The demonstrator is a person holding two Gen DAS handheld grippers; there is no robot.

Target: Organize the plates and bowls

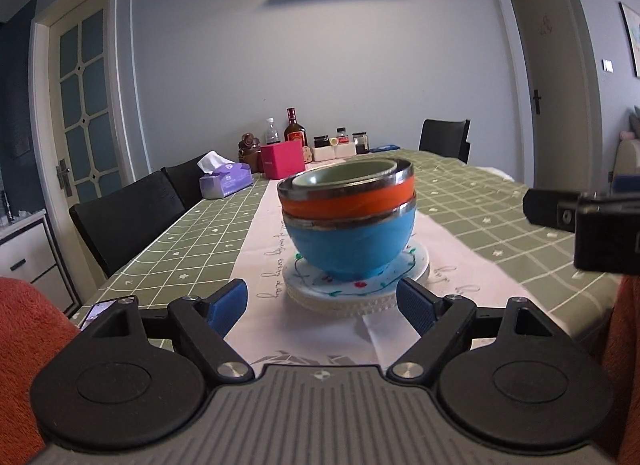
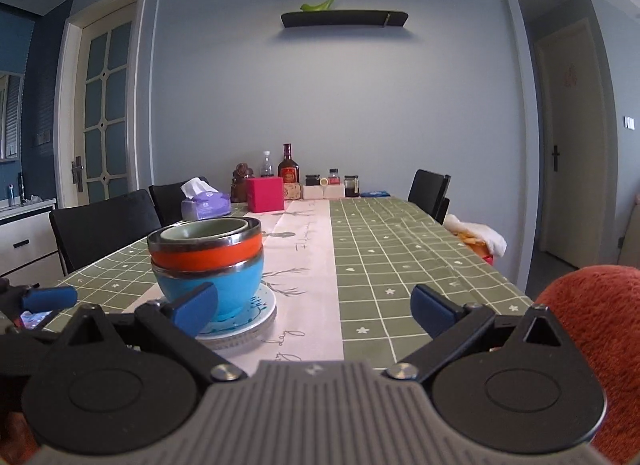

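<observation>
the bowls (image 1: 347, 221) sit nested, green inside orange inside blue, on a stack of plates (image 1: 356, 289) on the pale runner down the middle of the tabletop (image 1: 500, 201). the left tongs (image 1: 322, 303) are spread wide just before the plates, holding nothing. the right tongs (image 2: 316, 307) are wide too, empty, right of the stack.

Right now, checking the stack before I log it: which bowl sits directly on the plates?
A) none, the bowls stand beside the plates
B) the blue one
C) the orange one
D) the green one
B: the blue bowl rests on the plates, with the orange bowl nested in it and the green bowl innermost.
</observation>
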